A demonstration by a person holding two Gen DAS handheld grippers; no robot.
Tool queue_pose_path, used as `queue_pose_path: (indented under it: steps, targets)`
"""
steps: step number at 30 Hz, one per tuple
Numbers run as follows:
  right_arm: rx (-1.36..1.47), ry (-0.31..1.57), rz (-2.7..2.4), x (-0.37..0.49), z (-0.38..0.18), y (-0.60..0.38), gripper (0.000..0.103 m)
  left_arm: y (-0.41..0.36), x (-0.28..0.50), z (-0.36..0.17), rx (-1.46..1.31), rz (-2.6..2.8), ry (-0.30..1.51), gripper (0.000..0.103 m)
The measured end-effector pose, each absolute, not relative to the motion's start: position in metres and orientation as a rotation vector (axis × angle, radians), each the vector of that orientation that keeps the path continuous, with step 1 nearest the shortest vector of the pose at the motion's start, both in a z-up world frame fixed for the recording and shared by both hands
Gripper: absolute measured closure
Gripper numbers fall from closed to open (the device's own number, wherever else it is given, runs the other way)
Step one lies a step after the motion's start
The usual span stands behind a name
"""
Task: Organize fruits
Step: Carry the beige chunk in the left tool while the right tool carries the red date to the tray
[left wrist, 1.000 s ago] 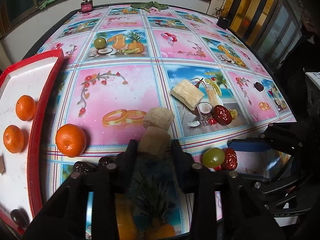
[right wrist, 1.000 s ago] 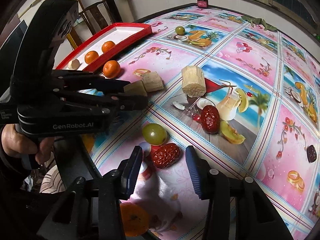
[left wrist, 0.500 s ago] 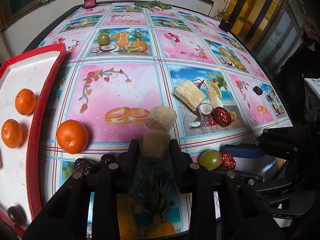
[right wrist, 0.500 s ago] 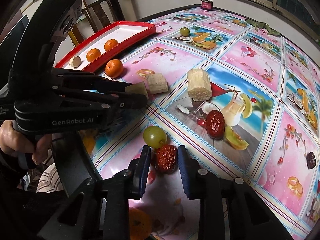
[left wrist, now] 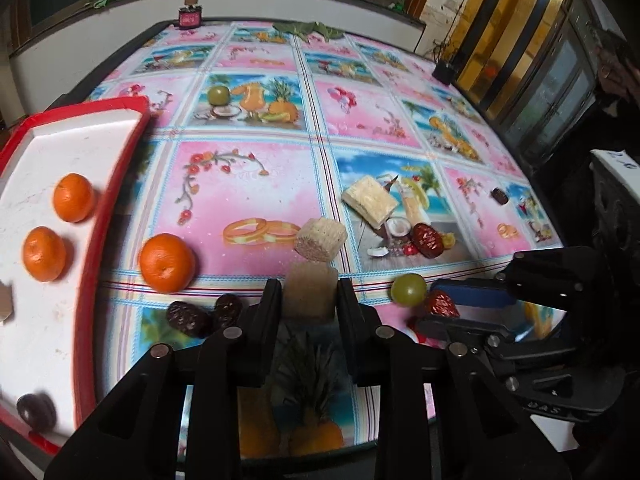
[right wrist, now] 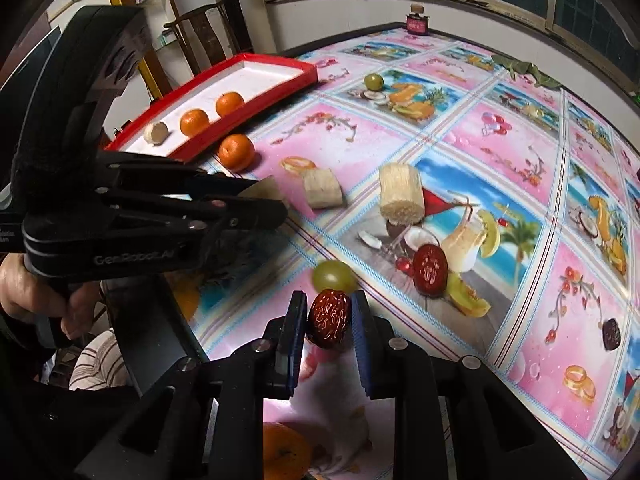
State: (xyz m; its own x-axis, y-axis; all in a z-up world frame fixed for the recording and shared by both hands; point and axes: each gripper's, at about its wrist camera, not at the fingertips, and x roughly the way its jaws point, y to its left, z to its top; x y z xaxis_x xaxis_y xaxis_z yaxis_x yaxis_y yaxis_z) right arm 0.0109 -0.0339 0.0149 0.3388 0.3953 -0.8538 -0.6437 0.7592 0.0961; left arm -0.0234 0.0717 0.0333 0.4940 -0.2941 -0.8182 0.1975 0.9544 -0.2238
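My left gripper point(left wrist: 308, 296) is shut on a pale sugarcane chunk point(left wrist: 309, 290), held just above the table near its front edge; it also shows in the right wrist view point(right wrist: 264, 196). My right gripper point(right wrist: 329, 322) is shut on a red date point(right wrist: 329, 318), also seen in the left wrist view point(left wrist: 442, 304). A green grape point(right wrist: 334, 275) lies just beyond it. The red tray point(left wrist: 120, 184) at the left holds two oranges point(left wrist: 74, 197) point(left wrist: 43, 254), a cane piece and a dark date point(left wrist: 35, 410).
On the tablecloth lie a loose orange point(left wrist: 166, 262), two dark dates point(left wrist: 188, 318), two more cane chunks point(left wrist: 321, 238) point(left wrist: 370, 200), another red date point(left wrist: 428, 239), a dark date point(left wrist: 499, 196) and a far green fruit point(left wrist: 219, 95). A small bottle point(left wrist: 190, 18) stands at the far edge.
My right gripper closed on the red date and lifted it slightly. My left gripper closed on the cane chunk and pulled it back, away from the neighbouring chunk.
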Motion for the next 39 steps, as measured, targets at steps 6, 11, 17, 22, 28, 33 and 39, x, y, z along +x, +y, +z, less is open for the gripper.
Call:
queue_pose_path:
  steps: [6,11,17,22,28,33,39]
  targets:
    - [-0.265,0.984,0.711,0.008,0.030,-0.029,0.081,0.094,-0.036,0.049,-0.167,-0.282,0.975,0.077]
    - [-0.246,0.953,0.742,0.006,0.043,-0.018,0.081,0.122,-0.051,0.061,-0.216,-0.235,0.940,0.077]
    - [-0.246,0.927,0.785,0.001,0.055,0.001,0.081,0.165,-0.067,0.067,-0.264,-0.140,0.921,0.077]
    - [-0.264,0.914,0.823,-0.003,0.062,0.020,0.081,0.195,-0.078,0.067,-0.291,-0.067,0.912,0.077]
    - [-0.280,0.904,0.863,-0.006,0.069,0.040,0.081,0.221,-0.084,0.067,-0.303,-0.003,0.902,0.077]
    - [-0.294,0.897,0.892,-0.006,0.075,0.057,0.081,0.239,-0.085,0.066,-0.307,0.038,0.895,0.077]
    - [-0.309,0.898,0.932,-0.006,0.081,0.081,0.081,0.264,-0.087,0.066,-0.316,0.095,0.886,0.077]
